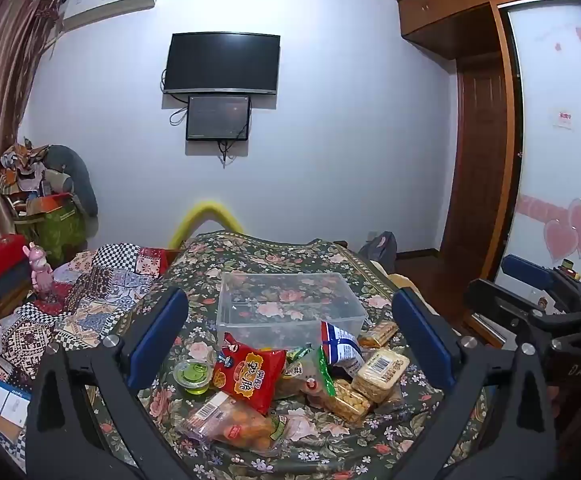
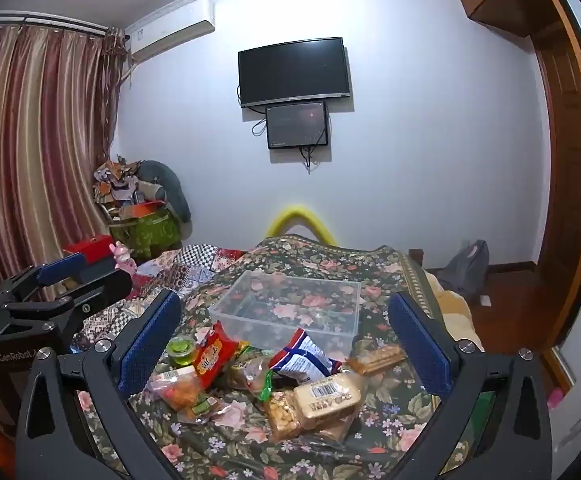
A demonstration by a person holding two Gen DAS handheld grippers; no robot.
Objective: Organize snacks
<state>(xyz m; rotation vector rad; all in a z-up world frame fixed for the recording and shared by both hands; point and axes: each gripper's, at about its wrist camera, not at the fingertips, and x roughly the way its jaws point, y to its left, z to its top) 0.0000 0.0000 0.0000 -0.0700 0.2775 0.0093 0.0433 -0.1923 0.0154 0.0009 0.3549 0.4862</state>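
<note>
Left tongs (image 1: 290, 320) and right tongs (image 2: 286, 328) gaping empty, snack pile (image 1: 290, 376) below (touching nothing), clear bin (image 1: 290, 304) just behind.

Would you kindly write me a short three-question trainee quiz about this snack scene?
1. True or false: the clear plastic bin already holds snacks.
2. Which item lies nearest the left gripper's left jaw: A) green jelly cup, B) red chip bag, C) blue-and-white bag?
3. Fill in: both the left gripper and the right gripper have their jaws ____.

Key: 1 false; 2 A; 3 open.
</note>
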